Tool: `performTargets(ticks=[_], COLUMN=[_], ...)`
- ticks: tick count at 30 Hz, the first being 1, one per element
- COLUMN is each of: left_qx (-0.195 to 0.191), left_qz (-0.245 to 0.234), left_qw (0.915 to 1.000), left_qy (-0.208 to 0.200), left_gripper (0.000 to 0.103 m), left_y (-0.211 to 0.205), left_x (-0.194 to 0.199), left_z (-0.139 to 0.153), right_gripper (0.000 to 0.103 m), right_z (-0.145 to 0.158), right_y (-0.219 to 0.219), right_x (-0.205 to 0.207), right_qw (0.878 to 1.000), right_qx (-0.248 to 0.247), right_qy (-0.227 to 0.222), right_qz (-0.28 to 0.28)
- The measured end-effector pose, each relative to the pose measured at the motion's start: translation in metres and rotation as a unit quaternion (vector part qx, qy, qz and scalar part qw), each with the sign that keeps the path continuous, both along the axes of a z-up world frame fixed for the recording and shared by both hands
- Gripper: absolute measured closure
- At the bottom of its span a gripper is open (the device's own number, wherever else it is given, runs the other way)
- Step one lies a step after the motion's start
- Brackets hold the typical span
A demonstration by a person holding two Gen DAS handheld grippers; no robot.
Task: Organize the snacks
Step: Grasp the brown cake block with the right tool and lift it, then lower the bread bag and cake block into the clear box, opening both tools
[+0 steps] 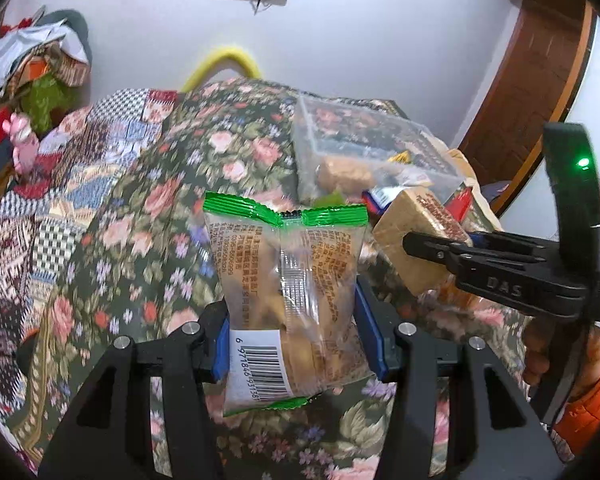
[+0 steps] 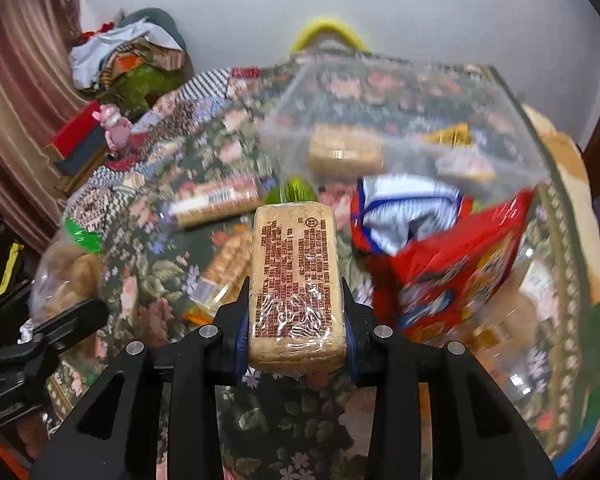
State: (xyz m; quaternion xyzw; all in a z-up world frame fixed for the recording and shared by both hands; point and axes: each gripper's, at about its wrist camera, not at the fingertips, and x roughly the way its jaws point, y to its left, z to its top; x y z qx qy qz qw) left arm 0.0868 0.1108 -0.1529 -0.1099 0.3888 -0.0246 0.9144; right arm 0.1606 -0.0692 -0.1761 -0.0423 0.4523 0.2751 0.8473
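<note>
Both pairs of jaws are clamped on snacks. Across the left gripper (image 1: pixel 294 344), the blue pads pinch the lower half of a green-edged cookie packet (image 1: pixel 286 280), which stands up out of the jaws with its barcode end hanging below them. Over on the other side, the right gripper (image 2: pixel 298 332) squeezes a film-wrapped biscuit block (image 2: pixel 296 276) near its close end, the far end sticking out over the floral cloth (image 2: pixel 284 432).

Ahead of both sits the clear plastic bin (image 1: pixel 376 148), already holding a few wrapped items — the likely place for these two. More snacks lie loose near it, among them a red snack bag (image 2: pixel 452 268) and a blue-and-white packet (image 2: pixel 404 212).

My guess is both pieces are light. The packet is soft, air-filled film with brittle cookies inside, so a grip across the middle, as now, should hold without slipping, though a hard squeeze could crumble them. The block looks stiff and flat-sided — easy to pinch across its narrow width, but its smooth wrap may slide if tipped steeply.
</note>
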Motion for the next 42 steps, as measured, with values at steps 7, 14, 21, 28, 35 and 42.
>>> performTargets(ticks=[7,14,21,28,35,42], left_qx=[-0.003,0.007,0.011,0.026,0.034,0.056], left_qz=[-0.013,-0.023,-0.026,-0.032,-0.039,-0.048], left_qw=[0.9996,0.9984,0.998,0.9982,0.9986,0.9968], left_qy=[-0.025,-0.05,-0.056,-0.043,-0.01,0.031], left_gripper=[0.051,0.051,0.051,0.051,0.051,0.051], left_y=[-0.015,-0.034,-0.046,-0.055,-0.061,-0.067], left_x=[0.032,0.071,0.119,0.169,0.22,0.264], left_z=[0.028,0.054,0.068,0.066,0.04,0.003], right_gripper=[0.07,0.07,0.07,0.07,0.07,0.07], right_z=[0.045,0.075,0.089,0.085,0.061,0.032], right_y=[-0.019,-0.048,-0.072,-0.094,-0.106,-0.102], right_x=[0.011,0.037,0.064,0.099,0.141,0.172], right_qw=[0.998,0.995,0.993,0.992,0.995,0.997], right_qx=[0.029,0.048,0.053,0.044,0.034,0.015], right_qy=[-0.049,-0.083,-0.105,-0.11,-0.079,-0.054], right_qz=[-0.002,-0.019,-0.032,-0.049,-0.059,-0.059])
